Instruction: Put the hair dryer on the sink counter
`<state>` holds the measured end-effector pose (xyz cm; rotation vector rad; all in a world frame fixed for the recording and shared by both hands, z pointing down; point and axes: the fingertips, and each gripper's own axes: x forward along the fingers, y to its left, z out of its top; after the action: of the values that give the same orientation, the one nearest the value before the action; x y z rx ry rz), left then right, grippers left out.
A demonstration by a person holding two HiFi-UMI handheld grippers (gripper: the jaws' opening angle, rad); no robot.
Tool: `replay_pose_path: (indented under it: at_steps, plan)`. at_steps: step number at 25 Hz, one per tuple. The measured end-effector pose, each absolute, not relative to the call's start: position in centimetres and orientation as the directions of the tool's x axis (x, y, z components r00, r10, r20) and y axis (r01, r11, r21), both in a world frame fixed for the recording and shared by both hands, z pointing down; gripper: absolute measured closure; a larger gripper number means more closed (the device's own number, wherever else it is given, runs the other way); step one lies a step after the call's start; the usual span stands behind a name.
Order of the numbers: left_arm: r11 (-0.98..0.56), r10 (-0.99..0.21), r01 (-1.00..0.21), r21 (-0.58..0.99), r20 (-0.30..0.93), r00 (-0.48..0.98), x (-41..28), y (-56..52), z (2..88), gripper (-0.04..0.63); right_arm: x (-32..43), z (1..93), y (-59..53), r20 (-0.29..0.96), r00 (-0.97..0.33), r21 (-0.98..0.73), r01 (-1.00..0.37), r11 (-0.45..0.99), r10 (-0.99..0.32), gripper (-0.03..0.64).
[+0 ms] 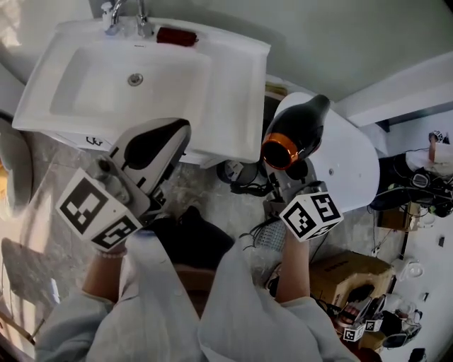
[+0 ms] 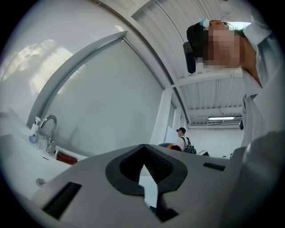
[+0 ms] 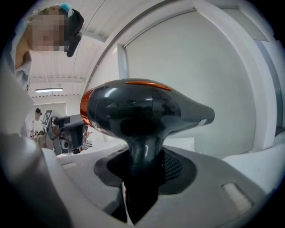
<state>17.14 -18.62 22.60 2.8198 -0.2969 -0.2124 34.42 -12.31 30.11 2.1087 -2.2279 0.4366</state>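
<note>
Right gripper (image 3: 138, 180) clamped on hair dryer (image 1: 296, 133) handle; dryer aloft, just right of sink (image 1: 237, 92). Carry left over sink's flat rim surface, keep body level, lower gently, seat clear of basin, then release. Left gripper (image 2: 144, 178) closed, empty, at sink's front edge.

We find bare room on the bench (image 1: 237, 85), the flat rim at three o'clock of the basin (image 1: 92, 92). At twelve o'clock, along the back edge, the tap (image 1: 126, 15) and a red object (image 1: 175, 36) take up the space. The left hand-held gripper (image 1: 185, 129) hangs over the front edge at five o'clock of the basin and narrows that approach. At four o'clock of the bench stands a white rounded fixture (image 1: 350, 166). The dark gap between them holds tangled cables (image 1: 248, 189) on the floor.
</note>
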Motion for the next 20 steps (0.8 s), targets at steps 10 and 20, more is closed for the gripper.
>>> replay_pose_path:
  at_steps: [10, 20]
  plan:
    - [-0.913, -0.313, -0.273, 0.304, -0.092, 0.945, 18.2, -19.6, 22.6, 0.592, 36.7, 33.0, -14.8, 0.299, -0.161, -0.142, -0.982, 0.122, -0.941, 0.460]
    - [-0.886, -0.388, -0.355, 0.299, -0.058, 0.920, 18.3, -20.7, 23.2, 0.592, 37.7, 37.9, -17.7, 0.424, -0.227, -0.081, -0.974, 0.213, -0.877, 0.460]
